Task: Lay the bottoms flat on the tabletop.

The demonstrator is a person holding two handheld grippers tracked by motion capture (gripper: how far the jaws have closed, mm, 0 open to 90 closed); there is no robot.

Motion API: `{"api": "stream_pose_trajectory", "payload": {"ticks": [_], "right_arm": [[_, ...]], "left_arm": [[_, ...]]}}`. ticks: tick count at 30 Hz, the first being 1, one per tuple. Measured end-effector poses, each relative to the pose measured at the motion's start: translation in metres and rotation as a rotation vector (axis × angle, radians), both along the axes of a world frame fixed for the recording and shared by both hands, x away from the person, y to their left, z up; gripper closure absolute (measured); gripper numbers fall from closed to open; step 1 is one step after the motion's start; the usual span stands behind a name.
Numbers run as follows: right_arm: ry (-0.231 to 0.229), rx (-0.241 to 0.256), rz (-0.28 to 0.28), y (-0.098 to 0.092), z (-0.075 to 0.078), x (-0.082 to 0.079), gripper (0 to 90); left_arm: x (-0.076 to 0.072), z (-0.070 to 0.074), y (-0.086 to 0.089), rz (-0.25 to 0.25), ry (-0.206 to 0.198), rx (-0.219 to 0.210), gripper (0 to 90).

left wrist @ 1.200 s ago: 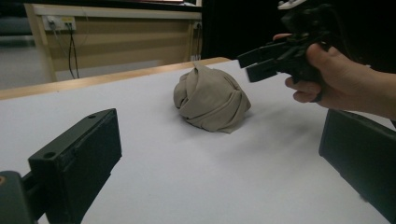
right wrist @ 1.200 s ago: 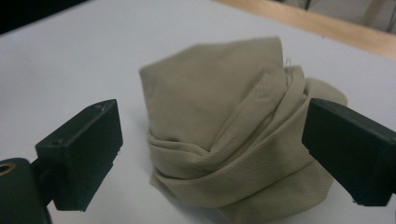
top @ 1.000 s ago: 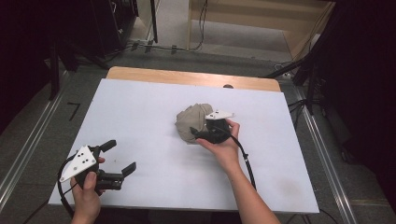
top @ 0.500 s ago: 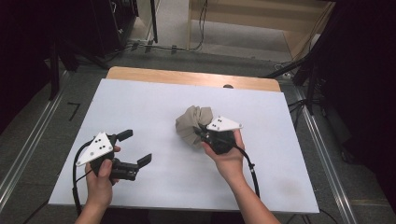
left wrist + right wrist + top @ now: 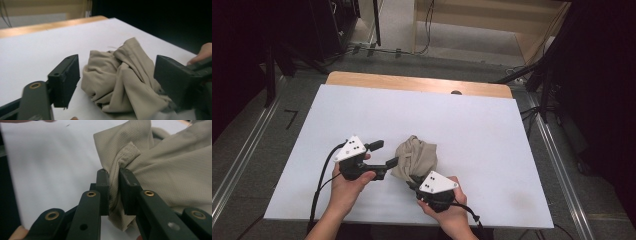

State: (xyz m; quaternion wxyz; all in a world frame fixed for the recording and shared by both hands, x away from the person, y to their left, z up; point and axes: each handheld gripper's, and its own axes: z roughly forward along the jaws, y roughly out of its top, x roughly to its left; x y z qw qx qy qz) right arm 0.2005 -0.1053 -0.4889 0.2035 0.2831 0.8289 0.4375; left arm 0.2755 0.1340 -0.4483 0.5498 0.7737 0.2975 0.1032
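Observation:
A crumpled beige cloth [image 5: 416,157] lies on the white table near its front edge. My right gripper [image 5: 113,178] is shut on a fold at the cloth's near side [image 5: 160,160]; from above, the right gripper [image 5: 416,181] sits just in front of the heap. My left gripper [image 5: 384,153] is open, just left of the cloth, with its jaws pointing at it. In the left gripper view the cloth [image 5: 125,77] fills the gap between the two wide-apart jaws, close to both; the right hand's fingers [image 5: 202,52] show at the far right.
The white table top [image 5: 472,115] has a wooden strip [image 5: 412,82] along its far edge. Metal rails run along the floor on both sides. Dark stands and cables stand beyond the table.
My right gripper has dragged the cloth toward the front edge and slightly left. My left gripper has moved right, up to the cloth's left side, still open.

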Motion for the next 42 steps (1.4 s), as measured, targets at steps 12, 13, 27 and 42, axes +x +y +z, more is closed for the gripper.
{"api": "stream_pose_trajectory", "payload": {"ticks": [12,13,27,42], "right_arm": [[-0.075,0.102,0.0,-0.026,0.026,-0.02,37.3],[-0.062,0.112,-0.048,-0.034,0.029,-0.011,35.6],[0.15,0.109,-0.125,-0.036,-0.005,0.036,77.2],[0.048,0.171,-0.365,-0.141,0.024,0.012,85.1]], "left_arm": [[0.004,-0.043,-0.022,-0.061,0.208,0.146,84.6],[0.0,-0.046,-0.022,-0.088,0.217,0.166,86.4],[-0.018,-0.035,0.003,-0.149,0.185,0.112,88.9],[-0.013,-0.014,0.068,0.0,0.143,0.052,89.0]]}}
